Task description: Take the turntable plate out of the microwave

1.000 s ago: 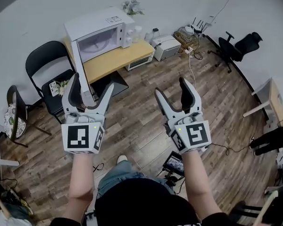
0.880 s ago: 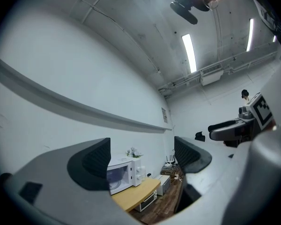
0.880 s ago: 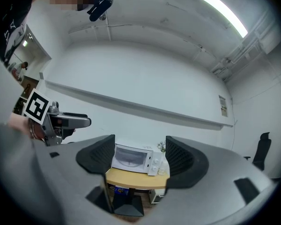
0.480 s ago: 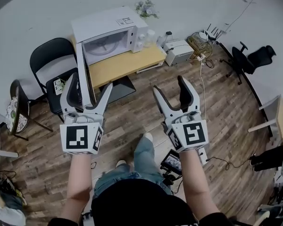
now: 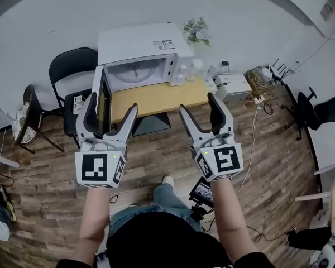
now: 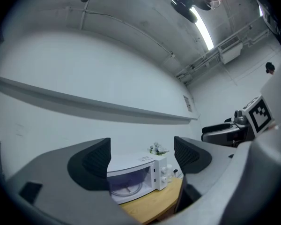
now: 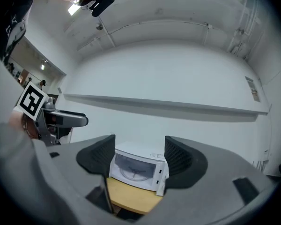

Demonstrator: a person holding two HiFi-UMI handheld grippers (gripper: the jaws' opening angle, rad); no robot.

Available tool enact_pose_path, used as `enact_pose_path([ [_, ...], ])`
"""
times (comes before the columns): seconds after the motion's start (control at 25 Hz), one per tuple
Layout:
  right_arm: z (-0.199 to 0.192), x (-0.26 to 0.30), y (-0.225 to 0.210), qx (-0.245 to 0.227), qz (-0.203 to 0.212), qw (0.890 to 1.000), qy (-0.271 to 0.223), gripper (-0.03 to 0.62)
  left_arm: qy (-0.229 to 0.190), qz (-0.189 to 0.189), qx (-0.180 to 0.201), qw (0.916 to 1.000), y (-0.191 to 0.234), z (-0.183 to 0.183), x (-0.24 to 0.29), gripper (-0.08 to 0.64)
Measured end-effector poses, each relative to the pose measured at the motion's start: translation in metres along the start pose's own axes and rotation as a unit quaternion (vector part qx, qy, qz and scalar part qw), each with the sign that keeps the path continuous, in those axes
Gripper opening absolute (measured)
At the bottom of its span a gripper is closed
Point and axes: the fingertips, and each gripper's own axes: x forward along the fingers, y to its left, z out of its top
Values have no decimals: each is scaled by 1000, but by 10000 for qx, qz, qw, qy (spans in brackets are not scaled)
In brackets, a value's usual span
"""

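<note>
A white microwave (image 5: 139, 52) stands on a wooden table (image 5: 156, 96) against the wall, its door (image 5: 103, 102) swung open to the left. The glass turntable plate (image 5: 135, 70) lies inside the cavity, also seen as a plate (image 7: 133, 171) in the right gripper view and a plate (image 6: 126, 189) in the left gripper view. My left gripper (image 5: 111, 108) is open and empty, held well short of the door. My right gripper (image 5: 198, 106) is open and empty too, over the floor before the table. Both point toward the microwave (image 6: 133, 177).
A black chair (image 5: 72, 71) stands left of the table, with a second chair (image 5: 30, 110) further left. A small plant (image 5: 196, 29) sits beside the microwave, a white appliance (image 5: 234, 85) at the table's right end. Cables and an office chair (image 5: 324, 108) lie to the right.
The person has walked toward the microwave, which now sits closer and more central in the head view. Both grippers stay open and level in front of the body.
</note>
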Motion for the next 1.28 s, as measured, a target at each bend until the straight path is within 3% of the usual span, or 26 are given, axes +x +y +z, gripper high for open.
enact_pose_path([
  [0.32,-13,61,-82,-42,801,9968,-70,330,96,775,-3,9969,-10,-16,74,428],
  [0.56,-34,96,-107,88,1275,9918,-52,325,269,1240,58,9919,-12,-30,94,425],
  [0.84,-67,130,-98,-2,1768,9841,186,325,641,1379,57,9884,-3,-59,106,417],
  [1.28,-131,186,-64,231,1997,9756,882,324,1330,1153,-371,9837,22,-141,151,402],
])
